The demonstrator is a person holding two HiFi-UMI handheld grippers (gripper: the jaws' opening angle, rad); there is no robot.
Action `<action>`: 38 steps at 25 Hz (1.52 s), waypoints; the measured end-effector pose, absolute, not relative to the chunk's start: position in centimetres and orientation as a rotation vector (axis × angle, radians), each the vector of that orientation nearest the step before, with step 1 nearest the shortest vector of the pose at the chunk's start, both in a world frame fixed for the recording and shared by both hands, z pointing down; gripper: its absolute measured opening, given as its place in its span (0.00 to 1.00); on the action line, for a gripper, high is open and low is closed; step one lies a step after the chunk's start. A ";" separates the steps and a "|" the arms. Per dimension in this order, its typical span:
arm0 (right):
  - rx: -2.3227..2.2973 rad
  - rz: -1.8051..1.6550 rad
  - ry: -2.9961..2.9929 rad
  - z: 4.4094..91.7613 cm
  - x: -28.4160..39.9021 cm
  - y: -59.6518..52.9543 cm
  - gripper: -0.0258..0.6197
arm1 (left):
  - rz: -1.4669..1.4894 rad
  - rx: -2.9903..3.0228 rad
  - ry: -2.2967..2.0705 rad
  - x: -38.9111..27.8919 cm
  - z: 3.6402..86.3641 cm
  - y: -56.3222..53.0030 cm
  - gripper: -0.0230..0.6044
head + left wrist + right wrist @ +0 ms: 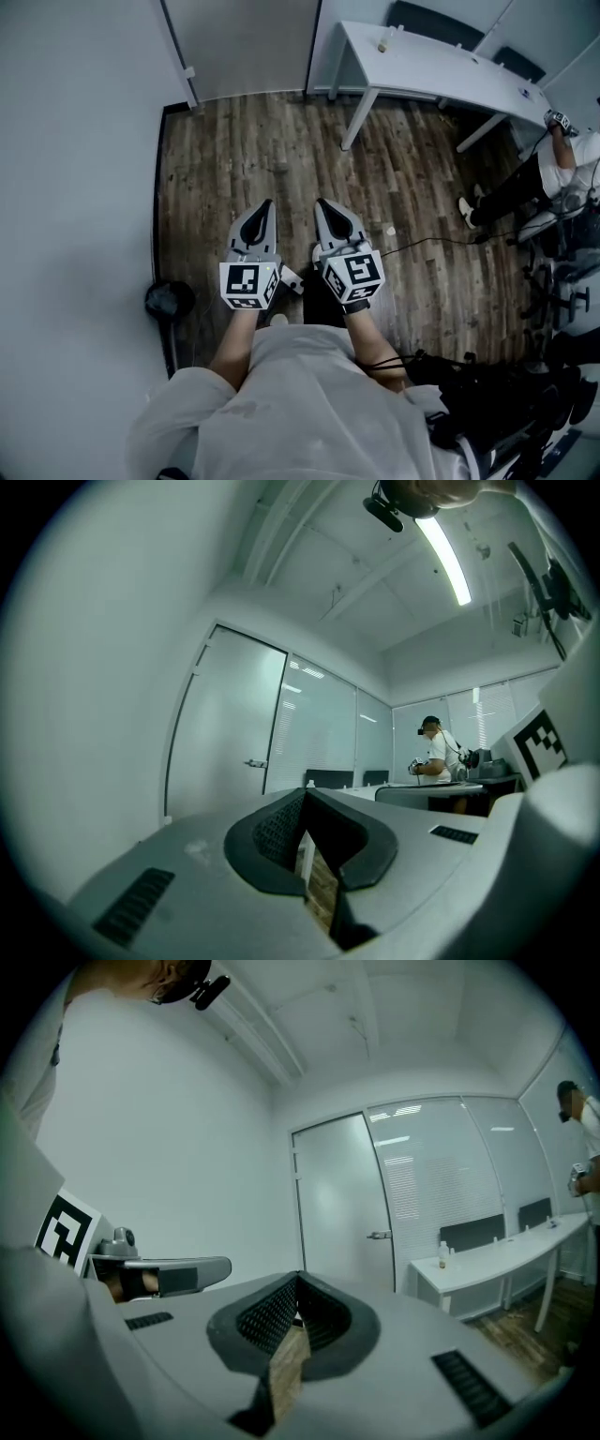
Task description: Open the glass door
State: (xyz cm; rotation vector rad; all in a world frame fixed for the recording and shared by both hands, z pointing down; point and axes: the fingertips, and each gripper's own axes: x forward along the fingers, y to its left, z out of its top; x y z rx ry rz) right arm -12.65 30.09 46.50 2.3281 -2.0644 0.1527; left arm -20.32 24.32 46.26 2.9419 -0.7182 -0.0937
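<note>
Two grippers, left (pixel 266 204) and right (pixel 322 202), are held side by side above the wooden floor (pixel 281 141). Each has its jaws pressed together with nothing between them. One glass door (pixel 246 42) stands closed ahead of them, with one lever handle (pixel 190 72). To its right are one white table (pixel 441 66), bearing one small bottle (pixel 383 39), and two dark chairs (pixel 436 21).

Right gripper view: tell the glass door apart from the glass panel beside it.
The glass door carries a lever handle; the glass panel has none. The door looks plain; the panel shows horizontal slat lines. A white table stands before the panel, not before the door. Both stand in one wall.
</note>
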 end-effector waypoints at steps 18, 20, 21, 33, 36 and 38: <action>2.333 0.026 -2.186 40.2 15.9 13.5 0.04 | -0.149 3.043 -0.924 6.8 39.2 8.3 0.03; 2.308 0.067 -2.219 41.1 16.4 11.9 0.04 | -0.105 3.013 -0.945 7.2 40.5 6.9 0.03; 2.283 0.091 -2.236 41.7 16.2 11.0 0.04 | -0.083 2.991 -0.954 7.3 41.3 6.0 0.03; 2.275 0.123 -2.170 43.9 24.4 -2.5 0.04 | -0.176 3.016 -0.801 17.1 42.4 -7.2 0.03; 2.245 0.087 -2.202 42.2 24.5 -8.1 0.04 | -0.206 2.973 -0.840 17.6 41.5 -14.1 0.03; 2.255 0.049 -2.189 41.3 25.2 -12.2 0.04 | -0.254 2.970 -0.852 18.3 40.2 -18.7 0.03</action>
